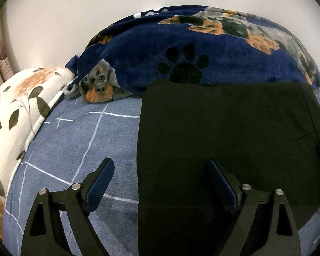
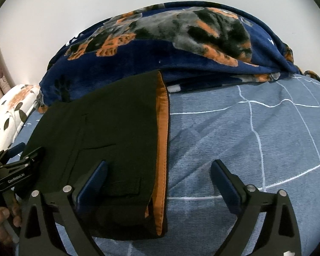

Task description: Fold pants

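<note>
Both our grippers, left (image 1: 161, 170) and right (image 2: 159, 173), hover spread wide and empty over the black pants (image 1: 224, 132) lying flat on the blue checked sheet (image 1: 79, 132), soft floppy light fabric we'd probably pinch at the orange-lined waistband (image 2: 161, 149).

We see black pants (image 1: 230, 140) w/ an orange inner band (image 2: 162, 149) at 3 o'clock; blue bedsheet (image 1: 79, 140) w/ white grid lines; navy blanket (image 1: 151, 49) at 12 w/ black paw prints & grey-orange dogs; white pillow (image 1: 17, 106) at 9, tan flowers, dark leaves.
</note>
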A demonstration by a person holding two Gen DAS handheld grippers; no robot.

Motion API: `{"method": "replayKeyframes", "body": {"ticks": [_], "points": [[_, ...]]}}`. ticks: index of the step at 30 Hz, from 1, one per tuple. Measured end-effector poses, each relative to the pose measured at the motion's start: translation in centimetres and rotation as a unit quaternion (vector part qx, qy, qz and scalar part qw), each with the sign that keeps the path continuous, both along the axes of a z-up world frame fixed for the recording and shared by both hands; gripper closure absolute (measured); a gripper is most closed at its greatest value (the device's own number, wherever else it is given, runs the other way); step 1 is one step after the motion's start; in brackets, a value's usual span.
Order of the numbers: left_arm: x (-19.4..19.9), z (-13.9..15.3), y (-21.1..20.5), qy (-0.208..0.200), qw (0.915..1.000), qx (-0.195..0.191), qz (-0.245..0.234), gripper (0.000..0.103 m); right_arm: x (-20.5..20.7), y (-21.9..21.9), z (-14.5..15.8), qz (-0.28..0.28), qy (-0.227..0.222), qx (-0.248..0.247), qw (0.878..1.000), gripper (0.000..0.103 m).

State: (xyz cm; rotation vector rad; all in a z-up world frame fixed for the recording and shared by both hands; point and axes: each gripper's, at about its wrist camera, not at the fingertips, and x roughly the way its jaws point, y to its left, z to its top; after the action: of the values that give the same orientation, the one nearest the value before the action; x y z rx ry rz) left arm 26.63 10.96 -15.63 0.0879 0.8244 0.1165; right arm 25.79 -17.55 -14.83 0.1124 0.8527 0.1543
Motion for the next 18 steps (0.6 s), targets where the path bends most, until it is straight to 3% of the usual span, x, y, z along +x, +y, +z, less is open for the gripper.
{"method": "replayKeyframes", "body": {"ticks": [6, 9, 14, 18], "points": [[-1.2, 1.0, 0.0, -0.020, 0.9995, 0.019, 0.013, 0.013, -0.2, -0.3, 0.2, -0.015, 0.002, -0.003, 1.000, 0.006], [-2.9, 2.3, -0.1, -0.027, 0.9995, 0.013, 0.013, 0.013, -2.4, -1.0, 1.8, -0.029, -0.009, 0.017, 0.999, 0.005], [-6.9, 6.8, -0.6, -0.070, 0.9968, 0.025, 0.029, 0.007, -7.0, -1.3, 5.0, -0.019, -0.036, 0.035, 0.999, 0.005], [-10.8, 11.4, -0.9, -0.123, 0.9922, 0.002, 0.015, 0.000, -10.5, -2.4, 7.6, -0.020, -0.055, 0.062, 0.996, 0.005]]}}
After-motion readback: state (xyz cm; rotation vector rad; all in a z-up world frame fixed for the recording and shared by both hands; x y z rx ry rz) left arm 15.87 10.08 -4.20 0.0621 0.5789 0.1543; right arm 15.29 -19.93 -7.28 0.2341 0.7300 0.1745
